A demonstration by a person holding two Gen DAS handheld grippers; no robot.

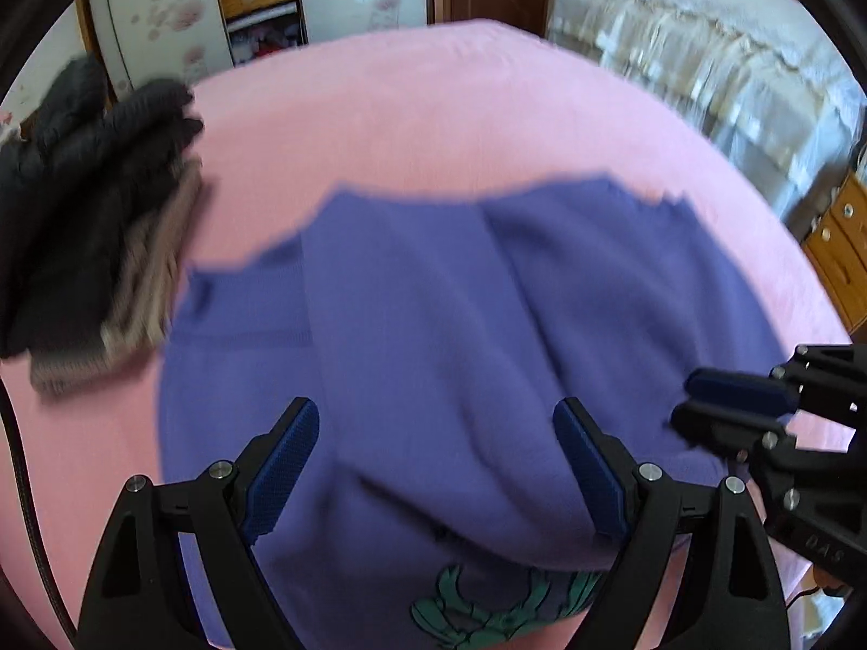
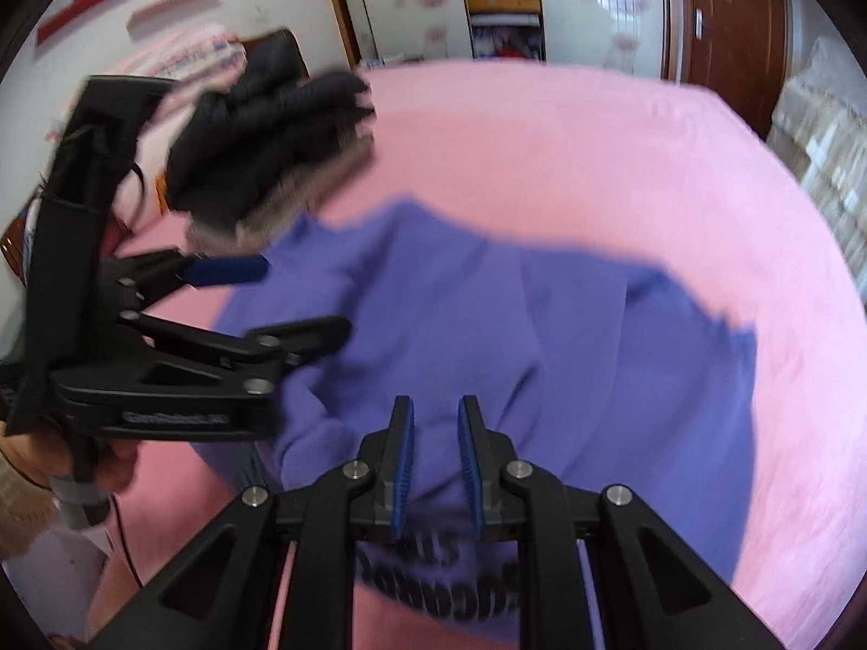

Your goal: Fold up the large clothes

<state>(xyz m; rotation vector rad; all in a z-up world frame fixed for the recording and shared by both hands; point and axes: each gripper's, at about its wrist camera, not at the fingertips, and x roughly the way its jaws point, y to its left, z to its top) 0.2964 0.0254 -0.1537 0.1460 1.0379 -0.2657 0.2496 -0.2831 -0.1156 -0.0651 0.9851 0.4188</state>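
A purple sweatshirt (image 1: 433, 314) lies rumpled on the pink bedsheet (image 1: 433, 108), with folds running across it and a teal print at its near edge. In the right wrist view the sweatshirt (image 2: 542, 336) shows black lettering near the camera. My left gripper (image 1: 436, 406) hangs open and wide above the cloth, with nothing between its pads. My right gripper (image 2: 436, 403) is over the sweatshirt's near part, its pads a narrow gap apart and no cloth visibly pinched. Each gripper shows in the other's view: the right gripper (image 1: 699, 406) at the right edge, the left gripper (image 2: 282, 303) at the left.
A stack of folded dark and taupe clothes (image 1: 108, 216) sits on the sheet left of the sweatshirt, and shows as the same stack (image 2: 271, 146) in the right wrist view. A hand (image 2: 108, 460) holds the left gripper. A lace-covered sofa (image 1: 704, 54) and wooden drawers (image 1: 840, 249) stand beyond the bed.
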